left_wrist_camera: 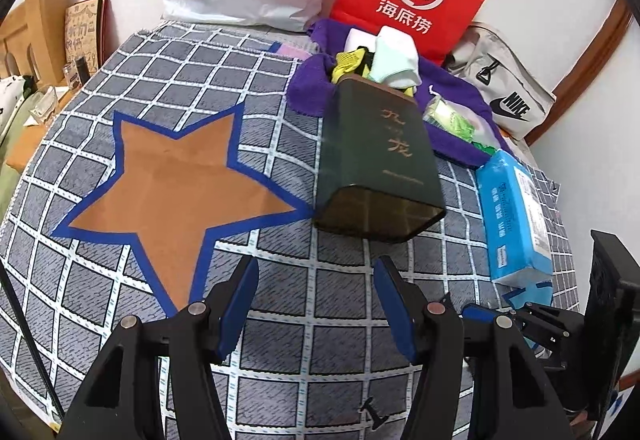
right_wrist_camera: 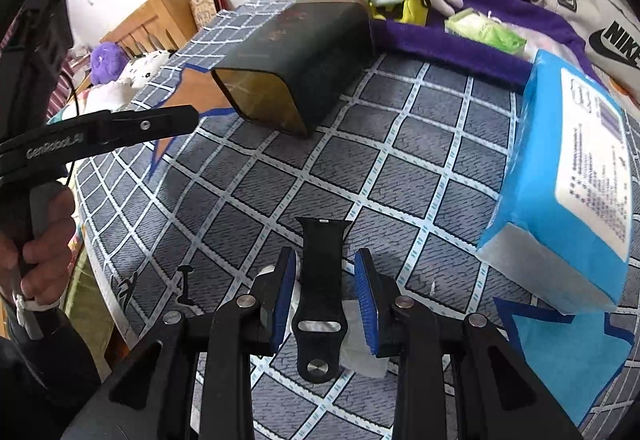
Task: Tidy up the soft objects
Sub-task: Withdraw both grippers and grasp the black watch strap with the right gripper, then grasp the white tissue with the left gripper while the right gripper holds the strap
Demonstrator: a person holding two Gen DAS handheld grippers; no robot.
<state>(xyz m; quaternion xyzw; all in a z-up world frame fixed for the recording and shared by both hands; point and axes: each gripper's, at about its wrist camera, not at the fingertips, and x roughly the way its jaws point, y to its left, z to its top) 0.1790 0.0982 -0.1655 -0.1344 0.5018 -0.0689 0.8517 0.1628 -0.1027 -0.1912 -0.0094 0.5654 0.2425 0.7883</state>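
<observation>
On checked cloth (right_wrist_camera: 280, 192) | right claw (right_wrist_camera: 326, 272) straddles black strap (right_wrist_camera: 320, 300), pads apart | left claw (left_wrist_camera: 316, 300) spread, empty

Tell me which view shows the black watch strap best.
The right wrist view: the watch strap lies in full between the right gripper blue pads, on white tissue, with gaps on both sides. The left wrist view does not show the strap at all.
</observation>
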